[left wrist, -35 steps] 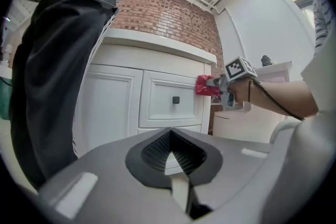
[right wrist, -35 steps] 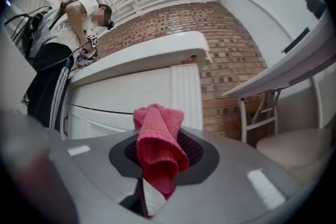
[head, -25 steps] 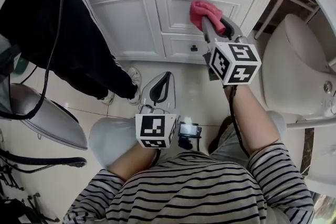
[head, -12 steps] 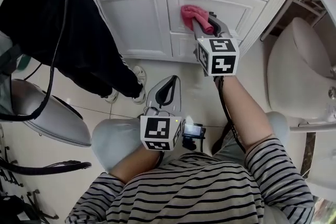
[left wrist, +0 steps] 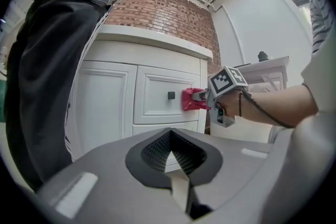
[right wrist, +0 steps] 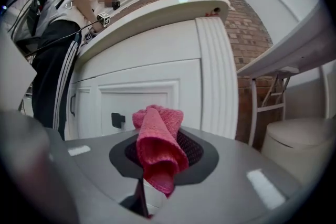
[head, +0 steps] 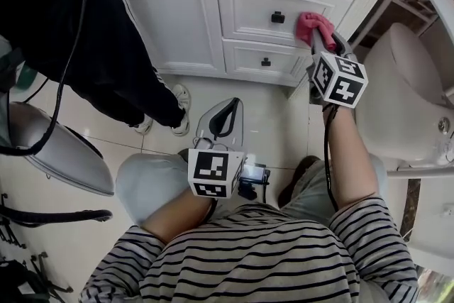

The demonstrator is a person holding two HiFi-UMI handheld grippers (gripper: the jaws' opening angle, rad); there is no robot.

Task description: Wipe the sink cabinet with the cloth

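The white sink cabinet (head: 184, 18) fills the top of the head view, with two drawers and black knobs (head: 277, 17). My right gripper (head: 323, 40) is shut on a pink cloth (head: 313, 25), which presses against the right end of the upper drawer (head: 248, 7). In the right gripper view the cloth (right wrist: 157, 147) bunches out of the jaws in front of the drawer front (right wrist: 137, 107), right of its knob (right wrist: 117, 120). My left gripper (head: 225, 113) hangs low over the floor, shut and empty. The left gripper view shows the cloth (left wrist: 191, 99) on the drawer.
A person in black trousers (head: 85, 32) stands left of the cabinet, shoes (head: 181, 110) near its base. A white toilet (head: 401, 96) sits at the right. Another gripper-like grey object (head: 57, 152) and cables (head: 28, 216) lie at the left on the tiled floor (head: 99, 124).
My right gripper has swept the pink cloth rightward across the upper drawer, from around the knob to the drawer's right end. The left gripper has stayed about where it was.
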